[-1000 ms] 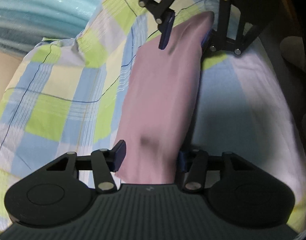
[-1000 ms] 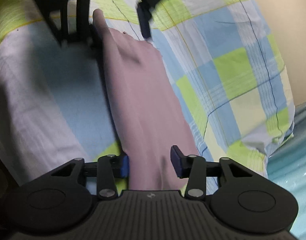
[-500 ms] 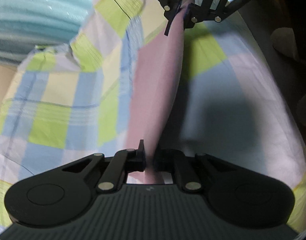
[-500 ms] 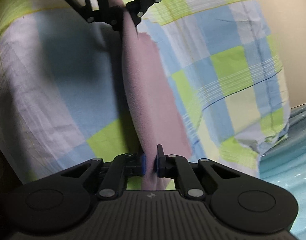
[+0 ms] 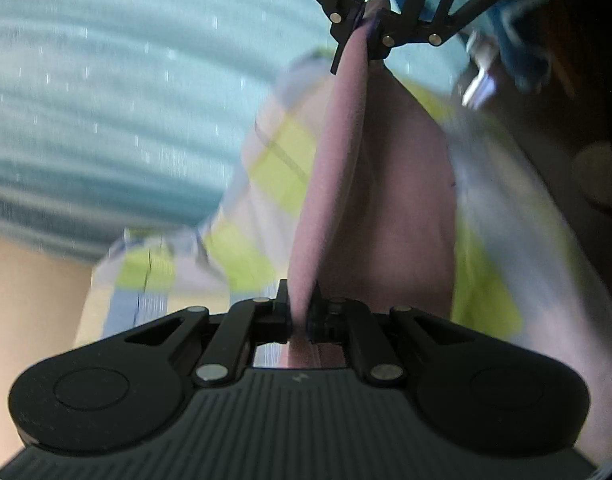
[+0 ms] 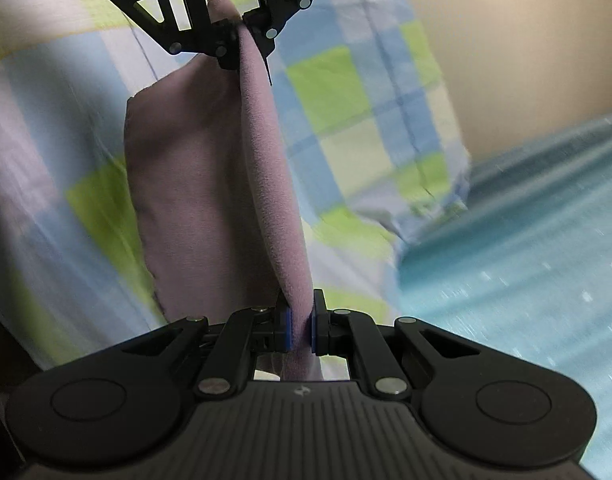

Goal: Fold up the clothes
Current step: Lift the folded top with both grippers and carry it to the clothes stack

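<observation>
Jaws of both grippers stand together, each pair clamped on an end of the same pink cloth [image 5: 333, 184]; the left gripper [image 5: 300, 312] pinches the near end in the left wrist view, its dark pads pressed flat against the fabric with no gap visible; the right gripper [image 6: 301, 330] pinches the opposite end in the right wrist view, its blue pads [image 6: 288, 330] closed on either side of the fold; each gripper appears again at the top of the other's view, biting the far end of the cloth. Between the two grips the cloth runs as a taut, narrow band seen edge-on; a looser panel of the same fabric hangs from that band, to its right in the left wrist view and to its left in the right wrist view; the lower edge of this panel cannot be traced, so whether it touches the surface below cannot be told. Beneath the cloth lies a checked sheet [image 6: 345, 120] in blue, lime green and white, blurred in both views; beyond its edge spreads a teal ribbed surface [image 5: 106, 100] with small bright flecks; a plain beige area [image 6: 505, 40] fills the corner past the sheet; the far right of the left wrist view is dark and indistinct.
</observation>
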{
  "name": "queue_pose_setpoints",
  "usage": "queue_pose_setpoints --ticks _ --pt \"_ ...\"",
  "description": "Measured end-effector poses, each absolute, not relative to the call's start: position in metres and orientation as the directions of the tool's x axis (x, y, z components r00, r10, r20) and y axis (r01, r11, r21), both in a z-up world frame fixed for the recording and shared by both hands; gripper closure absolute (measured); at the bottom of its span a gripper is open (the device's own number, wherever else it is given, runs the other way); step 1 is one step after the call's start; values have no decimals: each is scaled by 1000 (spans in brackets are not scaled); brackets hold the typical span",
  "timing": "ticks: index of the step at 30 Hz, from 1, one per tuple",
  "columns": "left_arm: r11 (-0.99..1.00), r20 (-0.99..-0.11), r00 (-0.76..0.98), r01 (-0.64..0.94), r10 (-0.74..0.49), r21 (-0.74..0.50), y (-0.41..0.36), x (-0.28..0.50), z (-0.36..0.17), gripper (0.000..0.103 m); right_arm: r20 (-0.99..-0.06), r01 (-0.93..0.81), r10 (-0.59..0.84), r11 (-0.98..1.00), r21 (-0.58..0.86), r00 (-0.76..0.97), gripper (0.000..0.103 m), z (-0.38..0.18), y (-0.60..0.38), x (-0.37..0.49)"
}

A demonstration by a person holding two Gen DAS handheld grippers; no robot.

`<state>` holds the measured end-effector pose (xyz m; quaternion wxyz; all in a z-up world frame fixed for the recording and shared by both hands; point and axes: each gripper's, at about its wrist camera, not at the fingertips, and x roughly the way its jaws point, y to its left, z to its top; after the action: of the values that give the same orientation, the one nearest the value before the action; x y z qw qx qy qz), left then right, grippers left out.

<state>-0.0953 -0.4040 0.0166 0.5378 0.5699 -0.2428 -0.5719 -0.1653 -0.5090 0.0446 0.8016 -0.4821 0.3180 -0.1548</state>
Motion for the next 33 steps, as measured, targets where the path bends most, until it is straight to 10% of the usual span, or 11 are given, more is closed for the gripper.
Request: queue_pose_setpoints --ticks 20,33 --pt "-471 -343 -468 187 -814 862 -464 -377 86 98 -316 274 -922 370 -888 223 97 140 -556 -455" --pt "-436 -265 -562 194 -784 879 -571 -523 84 98 -215 405 -976 205 -891 20 97 146 -663 -577"
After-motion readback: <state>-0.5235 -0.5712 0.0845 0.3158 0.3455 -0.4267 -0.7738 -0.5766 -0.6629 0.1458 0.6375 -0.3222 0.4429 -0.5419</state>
